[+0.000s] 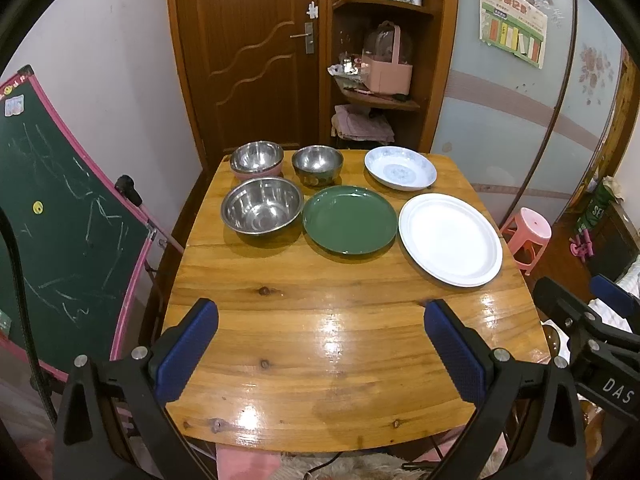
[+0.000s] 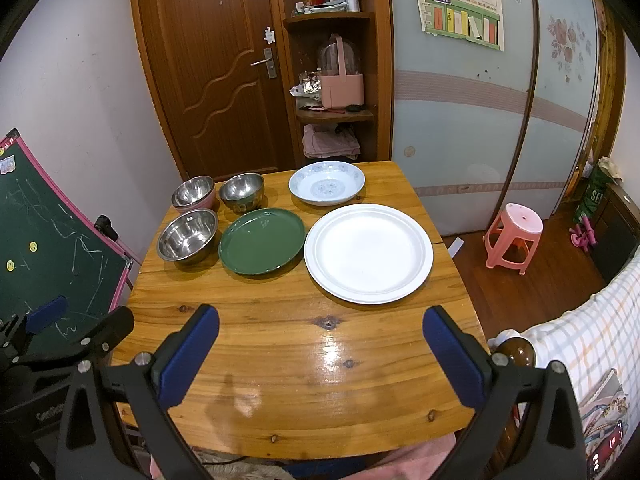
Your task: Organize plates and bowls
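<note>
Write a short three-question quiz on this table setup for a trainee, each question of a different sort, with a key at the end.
1. True or false: the green plate lies between the large steel bowl and the white plate.
2. Multiple choice: the blue-patterned dish sits A) stacked on the white plate, B) behind the white plate, toward the table's far edge, C) inside a bowl.
3. Fill in: both the left tool and the right tool hang over the near part of the table with fingers ____ and nothing between them.

Key: 1 true; 2 B; 3 open.
</note>
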